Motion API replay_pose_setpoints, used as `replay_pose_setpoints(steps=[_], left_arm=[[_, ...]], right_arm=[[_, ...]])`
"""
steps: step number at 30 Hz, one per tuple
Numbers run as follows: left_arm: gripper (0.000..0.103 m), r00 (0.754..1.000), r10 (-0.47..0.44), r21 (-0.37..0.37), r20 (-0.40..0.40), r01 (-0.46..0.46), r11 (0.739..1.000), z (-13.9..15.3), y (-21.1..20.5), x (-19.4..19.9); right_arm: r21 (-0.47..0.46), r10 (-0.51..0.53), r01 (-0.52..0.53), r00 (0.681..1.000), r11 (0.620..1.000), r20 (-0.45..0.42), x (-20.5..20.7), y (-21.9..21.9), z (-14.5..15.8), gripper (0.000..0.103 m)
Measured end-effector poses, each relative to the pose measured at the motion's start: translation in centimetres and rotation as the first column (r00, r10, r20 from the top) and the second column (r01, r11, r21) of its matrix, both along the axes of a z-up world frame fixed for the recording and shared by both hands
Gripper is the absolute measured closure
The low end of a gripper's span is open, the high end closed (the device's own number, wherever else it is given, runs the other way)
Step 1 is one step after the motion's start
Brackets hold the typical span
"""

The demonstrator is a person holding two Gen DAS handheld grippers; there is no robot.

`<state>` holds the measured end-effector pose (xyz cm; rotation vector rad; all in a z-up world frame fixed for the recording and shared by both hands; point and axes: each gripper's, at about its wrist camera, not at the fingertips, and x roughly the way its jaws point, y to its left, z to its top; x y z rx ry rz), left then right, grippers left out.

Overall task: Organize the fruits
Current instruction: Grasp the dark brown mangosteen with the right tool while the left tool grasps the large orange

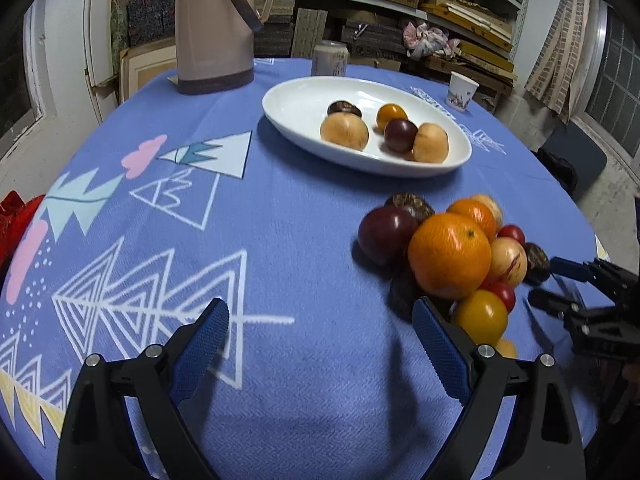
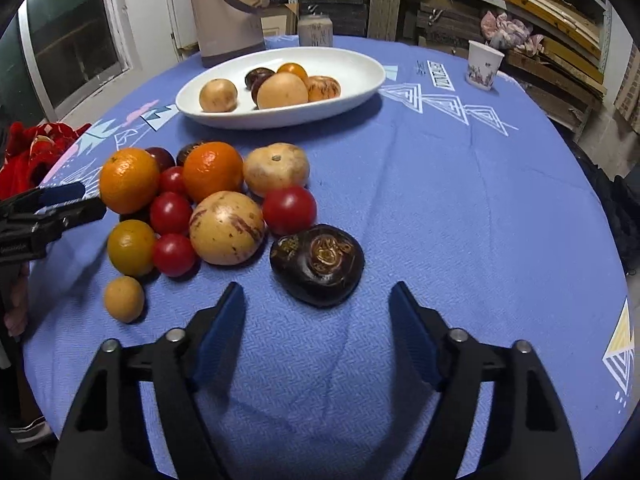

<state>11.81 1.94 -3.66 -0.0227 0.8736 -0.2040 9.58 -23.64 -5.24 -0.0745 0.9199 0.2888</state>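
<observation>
Lining up, you held the right gripper (image 2: 316, 320) open just short of the dark wrinkled round fruit (image 2: 317, 265); the left gripper (image 1: 320, 332) gaped empty beside the fruit pile (image 1: 452, 256), ready.

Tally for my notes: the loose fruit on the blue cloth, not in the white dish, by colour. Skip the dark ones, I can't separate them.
Oranges: 2
Red tomatoes: 4
Yellow tomato: 1
Pale tan fruits: 3
Total: 10
</observation>
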Motion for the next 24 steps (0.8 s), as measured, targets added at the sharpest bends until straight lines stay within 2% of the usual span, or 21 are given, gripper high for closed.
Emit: replay_pose_setpoints(steps=[2, 5, 8, 9, 13, 16, 21, 24], left_arm=[[0.009, 1.000, -0.017, -0.017, 0.007, 0.018, 1.000, 0.0, -0.1, -0.2], [0.009, 0.999, -0.044, -0.003, 0.006, 0.044, 0.999, -0.2, -0.7, -0.4], [0.009, 0.998, -0.063, 0.026, 0.028, 0.062, 0.998, -0.1, -1.3, -0.7], [0.009, 0.998, -0.065, 0.031, 0.026, 0.065, 0.997, -0.2, -1.4, -0.6], [0.009, 0.998, -0.057, 0.019, 0.023, 0.057, 0.998, -0.2, -1.1, -0.4], [0.009, 0.999, -0.045, 0.037, 0.025, 0.044, 0.998, -0.1, -1.3, -0.3], [0.009, 0.995, -0.085, 0.078, 0.055, 0.080, 0.994, 0.8, -3.1, -0.1], [0.009, 0.992, -0.108, 0.126, 0.069, 0.098, 0.987, 0.8, -4.5, -0.1]], right_arm=[[0.007, 0.006, -0.006, 1.000, 1.000, -0.010, 0.6, 0.2, 0.0, 0.033], [0.006, 0.011, -0.011, 1.000, 1.000, -0.020, 1.6, 0.7, 0.0, 0.036], [0.015, 0.016, -0.016, 1.000, 1.000, -0.019, 1.7, 0.8, 0.1, 0.047], [0.035, 0.018, -0.017, 1.000, 0.999, -0.018, 1.7, 0.6, 0.2, 0.054], [0.116, 0.019, -0.018, 1.000, 0.993, 0.000, 0.1, -0.1, 0.4, 0.055], [0.168, 0.047, -0.048, 0.999, 0.985, 0.007, -1.4, 0.0, 0.4, 0.055], [0.170, 0.065, -0.064, 0.998, 0.983, -0.002, -1.7, 0.4, 0.1, 0.055], [0.193, 0.070, -0.068, 0.998, 0.979, -0.005, -1.7, 0.1, 0.0, 0.054]])
